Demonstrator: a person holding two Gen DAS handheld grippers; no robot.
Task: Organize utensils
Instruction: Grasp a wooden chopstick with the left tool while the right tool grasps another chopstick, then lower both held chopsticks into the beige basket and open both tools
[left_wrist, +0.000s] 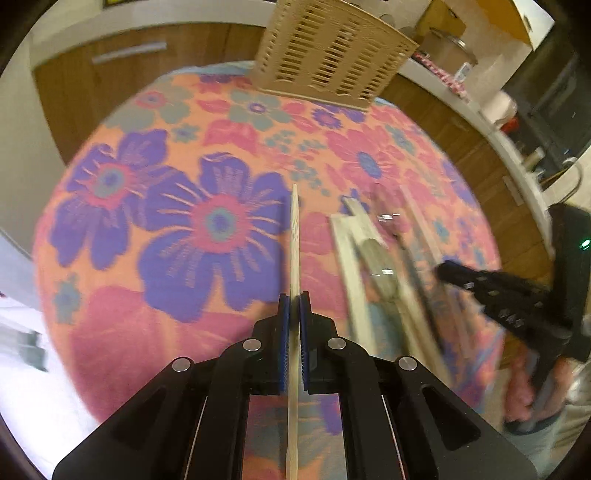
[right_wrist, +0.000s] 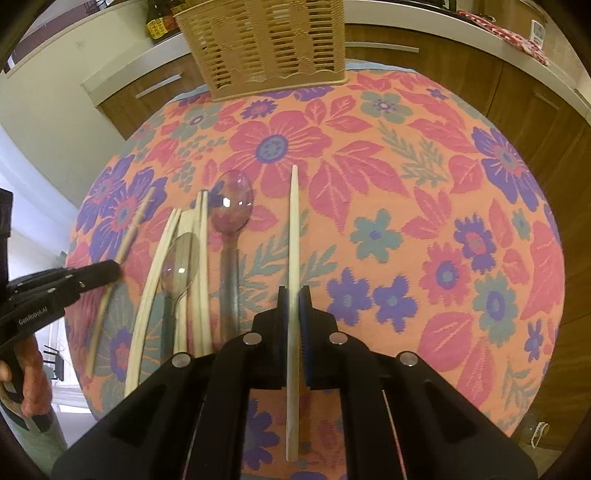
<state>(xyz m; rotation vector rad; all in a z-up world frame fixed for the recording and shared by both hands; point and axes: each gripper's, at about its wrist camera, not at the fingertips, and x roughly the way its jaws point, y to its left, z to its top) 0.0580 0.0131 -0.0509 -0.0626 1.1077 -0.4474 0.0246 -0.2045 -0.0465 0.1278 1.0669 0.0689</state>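
Note:
My left gripper (left_wrist: 294, 297) is shut on a thin wooden chopstick (left_wrist: 294, 236) and holds it above the flowered cloth. My right gripper (right_wrist: 294, 291) is shut on a pale chopstick (right_wrist: 294, 229) that points at the beige slotted basket (right_wrist: 266, 40). The basket also shows in the left wrist view (left_wrist: 328, 48). Loose utensils lie on the cloth to the right gripper's left: several pale chopsticks (right_wrist: 201, 258), a large clear spoon (right_wrist: 232, 206) and a smaller clear spoon (right_wrist: 181, 266). The left gripper (right_wrist: 107, 271) shows at the left edge, holding its chopstick (right_wrist: 129, 236).
The round table wears a pink, orange and purple flowered cloth (right_wrist: 406, 221). Wooden cabinets (right_wrist: 443, 74) and a white counter run behind it. The right gripper (left_wrist: 448, 269) shows at the right of the left wrist view, over the blurred utensil pile (left_wrist: 373, 266).

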